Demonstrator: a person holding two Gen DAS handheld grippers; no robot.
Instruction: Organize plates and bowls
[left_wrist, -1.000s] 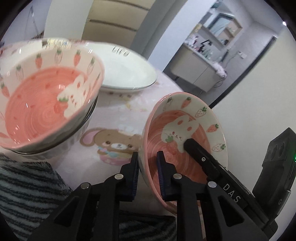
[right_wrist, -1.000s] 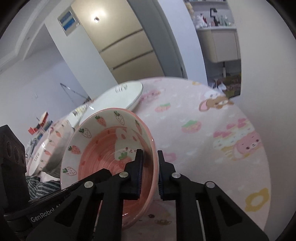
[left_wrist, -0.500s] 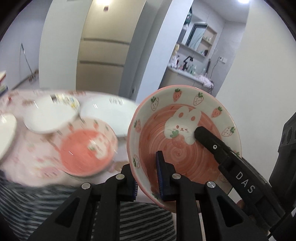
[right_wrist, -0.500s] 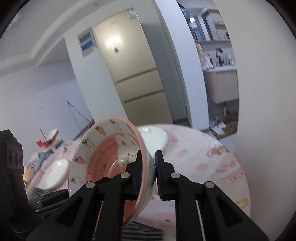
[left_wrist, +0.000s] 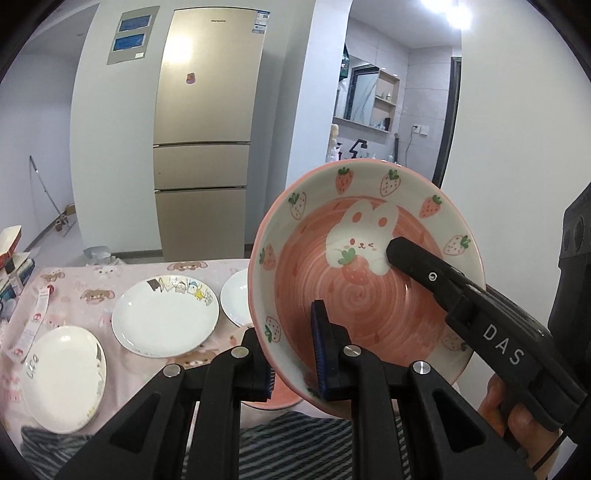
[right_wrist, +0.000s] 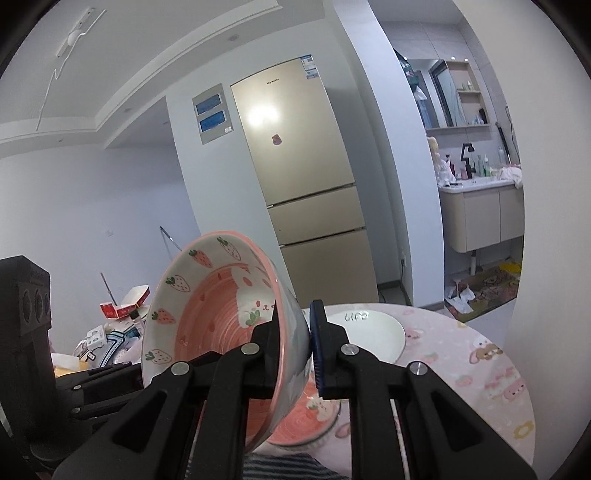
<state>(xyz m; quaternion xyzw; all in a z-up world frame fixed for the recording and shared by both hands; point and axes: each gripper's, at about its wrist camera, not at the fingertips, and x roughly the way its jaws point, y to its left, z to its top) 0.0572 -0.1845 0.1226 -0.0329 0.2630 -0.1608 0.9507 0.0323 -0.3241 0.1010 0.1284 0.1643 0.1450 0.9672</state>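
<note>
1. The pink bowl (left_wrist: 369, 280), which a second ago hung low over the tablecloth (left_wrist: 92, 291) beside another bowl, now rides high above it, tipped with its inside toward the left camera.
2. The left gripper (left_wrist: 293, 354) is clamped nearly shut on the bowl's rim at 7 o'clock; the right gripper (right_wrist: 295, 343) pinches the opposite wall just as tightly.
3. Three white plates (left_wrist: 164, 321) lie below at 9 o'clock, and a second pink bowl (right_wrist: 310, 417) sits directly beneath.
4. Judgement: the bowl is lifted clear, probably for stacking into the one below.
</note>
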